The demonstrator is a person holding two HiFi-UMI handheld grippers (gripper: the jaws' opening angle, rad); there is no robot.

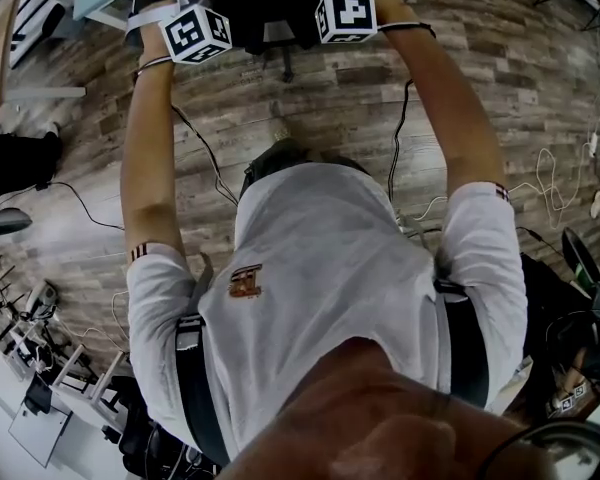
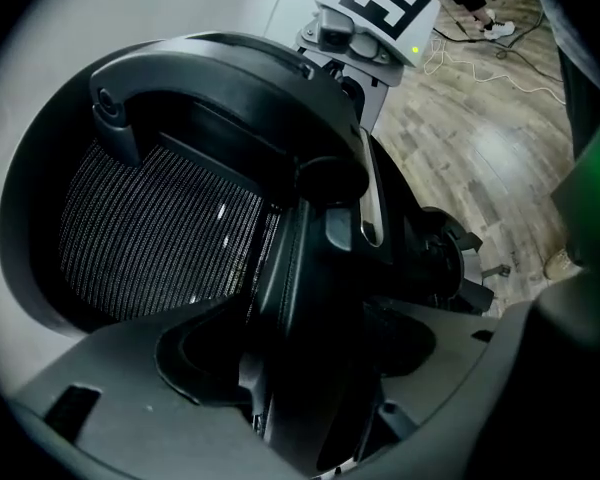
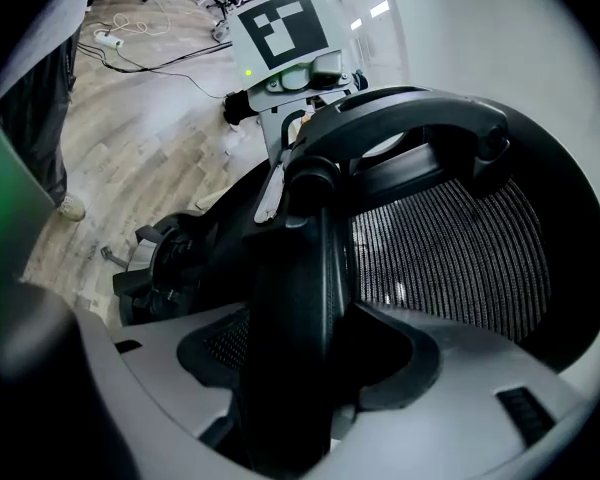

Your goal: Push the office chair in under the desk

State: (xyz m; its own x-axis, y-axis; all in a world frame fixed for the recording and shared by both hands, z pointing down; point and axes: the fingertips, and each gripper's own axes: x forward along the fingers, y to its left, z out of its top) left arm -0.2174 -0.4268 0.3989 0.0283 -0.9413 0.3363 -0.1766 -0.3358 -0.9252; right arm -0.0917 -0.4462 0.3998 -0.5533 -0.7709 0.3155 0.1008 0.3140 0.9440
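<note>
Hazard: left claw (image 2: 300, 363) and right claw (image 3: 305, 363) each clamp black mesh-backed office chair (image 2: 160, 238); uneven shoving could swivel it askew.

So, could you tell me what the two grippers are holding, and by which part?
Both hold the office chair: the left gripper and the right gripper are each shut on the black frame edging its mesh backrest.

Wood-plank floor (image 1: 310, 98) under me, a black cable (image 1: 208, 153) snaking across, white cord (image 1: 546, 168) looping off to my right.
</note>
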